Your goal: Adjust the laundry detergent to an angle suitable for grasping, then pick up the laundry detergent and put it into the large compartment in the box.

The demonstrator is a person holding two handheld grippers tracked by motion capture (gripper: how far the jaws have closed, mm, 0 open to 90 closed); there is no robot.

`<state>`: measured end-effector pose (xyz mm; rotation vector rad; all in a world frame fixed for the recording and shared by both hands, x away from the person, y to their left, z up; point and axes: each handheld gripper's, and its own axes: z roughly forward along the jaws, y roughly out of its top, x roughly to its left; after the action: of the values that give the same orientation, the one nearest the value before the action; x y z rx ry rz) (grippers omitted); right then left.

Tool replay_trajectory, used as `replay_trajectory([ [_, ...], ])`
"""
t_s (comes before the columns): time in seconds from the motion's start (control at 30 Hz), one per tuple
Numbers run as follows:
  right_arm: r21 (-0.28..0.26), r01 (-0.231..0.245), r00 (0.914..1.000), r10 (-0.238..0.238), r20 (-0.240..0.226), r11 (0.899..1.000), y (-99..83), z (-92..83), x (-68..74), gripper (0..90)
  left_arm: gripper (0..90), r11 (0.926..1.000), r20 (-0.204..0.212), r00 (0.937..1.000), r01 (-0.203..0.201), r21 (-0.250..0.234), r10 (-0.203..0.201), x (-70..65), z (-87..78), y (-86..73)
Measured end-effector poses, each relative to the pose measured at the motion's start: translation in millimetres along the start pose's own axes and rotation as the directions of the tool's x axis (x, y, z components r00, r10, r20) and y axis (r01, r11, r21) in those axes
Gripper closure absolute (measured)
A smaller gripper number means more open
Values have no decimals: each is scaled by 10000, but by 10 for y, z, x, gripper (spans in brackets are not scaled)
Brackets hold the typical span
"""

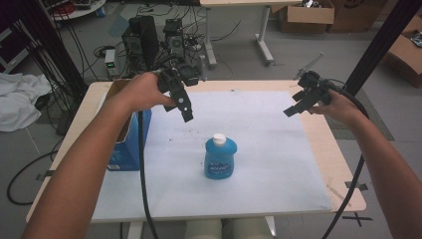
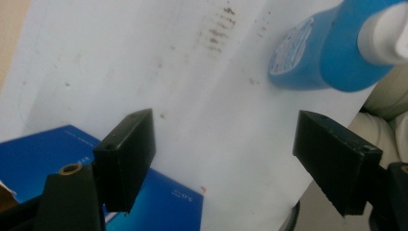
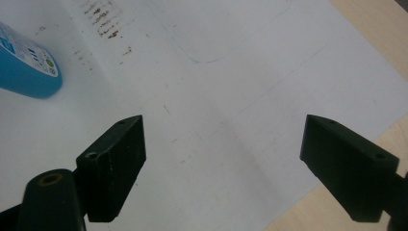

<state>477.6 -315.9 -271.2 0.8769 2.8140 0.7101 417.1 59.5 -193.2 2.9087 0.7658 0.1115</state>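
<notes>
Two forearms come in from the near edge of the table (image 1: 343, 184), one at each side, and each hand holds a gripper above it. Between them, in the middle of the white sheet (image 1: 278, 164) and a little toward the near edge, stands the bottle (image 1: 220, 158). It is blue, upright, with a white cap and a label on its front (the print is too small to read).

In the high view the left gripper (image 1: 184, 110) hangs over the far left part of the sheet, its jaws pointing down and toward the bottle, well apart from it. In the left gripper view its jaws stand wide apart with nothing between them; the bottle (image 2: 332, 53) is seen beyond them, toward the upper right, and it touches neither jaw.

Near the left edge of the table stands a blue box (image 1: 127, 149), its top open. It is just under the left forearm, and in the left gripper view its blue side (image 2: 168, 202) shows behind the left jaw.

The right gripper (image 1: 297, 107) is held over the far right corner of the sheet, near the right edge of the table, also well apart from the bottle. In the right gripper view its jaws are spread wide and hold nothing; under them lies the bare sheet with some small brown marks, and the base of the bottle (image 3: 26, 67) shows at the upper left.

A black cable trails from each gripper back over the near edge.
</notes>
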Motion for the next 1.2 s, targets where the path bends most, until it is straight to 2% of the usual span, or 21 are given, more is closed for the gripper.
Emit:
replay_trajectory([
  [0.2, -26, 110, 9999, -110, -84, 9999, 29, -4, 11, 160, 234, 9997, -31, 9997, -224, 16, 224, 13, -8, 136],
  [0.4, -5, 144, 9999, -144, -80, 9999, 48, -2, 17, 158, 235, 9992, -88, 9991, -410, -1, 410, -12, 8, 189],
  [0.93, 33, 294, 9995, -294, -81, 9996, 79, 8, 65, 160, 233, 9992, -177, 9991, -386, -75, 385, -58, -35, 159],
  [1.2, 19, 376, 9992, -375, -125, 9993, 87, 15, 90, 159, 229, 9985, -148, 9985, -527, -135, 525, -107, -55, 176],
])
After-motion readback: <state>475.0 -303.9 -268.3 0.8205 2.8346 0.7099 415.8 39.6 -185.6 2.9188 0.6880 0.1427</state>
